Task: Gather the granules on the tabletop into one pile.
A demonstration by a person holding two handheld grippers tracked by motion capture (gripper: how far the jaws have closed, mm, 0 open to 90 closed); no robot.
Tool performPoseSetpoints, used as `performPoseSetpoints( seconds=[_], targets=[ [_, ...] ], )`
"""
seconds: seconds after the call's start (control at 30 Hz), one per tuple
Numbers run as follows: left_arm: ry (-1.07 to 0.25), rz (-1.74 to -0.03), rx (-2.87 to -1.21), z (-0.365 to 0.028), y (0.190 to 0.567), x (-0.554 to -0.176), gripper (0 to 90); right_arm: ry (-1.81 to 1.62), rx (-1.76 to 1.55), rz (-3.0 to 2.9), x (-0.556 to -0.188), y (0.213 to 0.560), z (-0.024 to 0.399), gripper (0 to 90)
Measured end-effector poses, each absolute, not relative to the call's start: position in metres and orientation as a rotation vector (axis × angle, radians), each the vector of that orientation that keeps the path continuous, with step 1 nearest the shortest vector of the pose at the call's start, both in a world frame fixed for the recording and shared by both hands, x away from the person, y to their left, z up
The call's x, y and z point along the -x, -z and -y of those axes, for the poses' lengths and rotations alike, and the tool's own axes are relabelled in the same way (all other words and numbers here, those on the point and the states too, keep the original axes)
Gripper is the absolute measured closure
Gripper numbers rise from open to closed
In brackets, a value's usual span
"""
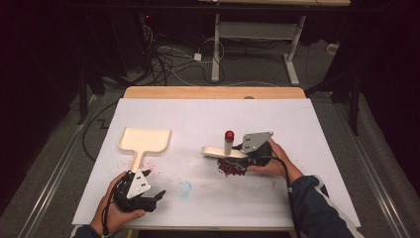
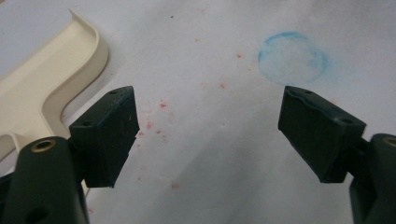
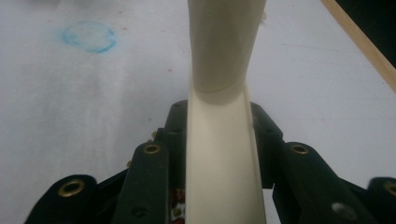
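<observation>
- The right gripper (image 1: 246, 154) is clamped on the handle of a cream brush (image 3: 219, 154); in the right gripper view the handle runs straight up between the two black jaws, which press it from both sides.
- In the high view the brush (image 1: 220, 151) lies roughly level and points to the left of that view, away from the right hand (image 1: 270, 161), low over the table.
- Just under the gripper and the brush sits a small heap of dark red beans (image 1: 231, 168) on the white table cover (a few of them also show low between the jaws in the right gripper view).
- A small bottle with a red cap (image 1: 229, 143) stands upright just behind the brush.
- The left gripper (image 1: 148, 197) rests near the table's front edge, its jaws spread wide with nothing between them; the left gripper view shows bare white surface in the gap.
- Just beyond the left gripper lies a cream dustpan (image 1: 143, 141), its handle toward the left hand (image 1: 116, 208), its pan farther off; one corner of it shows at the left of the left gripper view, close beside the jaw but apart from it.
- A faint blue ring (image 1: 184, 188) is marked on the cover between the two grippers, with scattered red specks (image 2: 156, 122) around it and near the dustpan handle.
- The white table cover (image 1: 307, 129) lies over a wooden table whose far edge shows.
</observation>
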State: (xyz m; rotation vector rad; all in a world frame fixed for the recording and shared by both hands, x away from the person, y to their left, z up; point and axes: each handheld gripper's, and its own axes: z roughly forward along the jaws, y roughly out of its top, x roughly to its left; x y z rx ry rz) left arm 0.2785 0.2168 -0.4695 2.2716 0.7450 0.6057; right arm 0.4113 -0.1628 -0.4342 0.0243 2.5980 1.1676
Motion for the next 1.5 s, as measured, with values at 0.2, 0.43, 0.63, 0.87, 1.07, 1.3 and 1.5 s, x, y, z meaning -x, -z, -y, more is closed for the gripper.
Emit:
performPoseSetpoints(
  seconds=[0.2, 0.43, 0.63, 0.87, 1.07, 1.3, 1.5],
  targets=[
    [-0.606, -0.744, -2.274, -0.216, 0.469, -0.278, 19.3, -1.217, -0.071, -2.585, -0.406, 0.435, 0.182, 67.2],
    [-0.610, -0.738, -2.267, -0.216, 0.468, -0.278, 19.3, -1.200, -0.250, -2.486, -0.405, 0.429, 0.192, 67.2],
    [-0.618, -0.730, -2.256, -0.216, 0.466, -0.277, 19.3, -1.162, -0.519, -2.371, -0.395, 0.417, 0.203, 67.3],
    [-0.613, -0.726, -2.250, -0.216, 0.465, -0.275, 19.3, -1.051, -0.911, -2.248, -0.365, 0.410, 0.208, 67.3],
    [-0.611, -0.726, -2.240, -0.216, 0.464, -0.275, 19.4, -0.934, -1.103, -2.148, -0.342, 0.427, 0.197, 67.3],
    [-0.616, -0.723, -2.245, -0.215, 0.464, -0.276, 19.3, -0.870, -1.110, -2.096, -0.325, 0.435, 0.161, 67.2],
    [-0.609, -0.718, -2.243, -0.215, 0.464, -0.277, 19.4, -0.836, -1.082, -2.050, -0.319, 0.442, 0.129, 67.2]
  ],
)
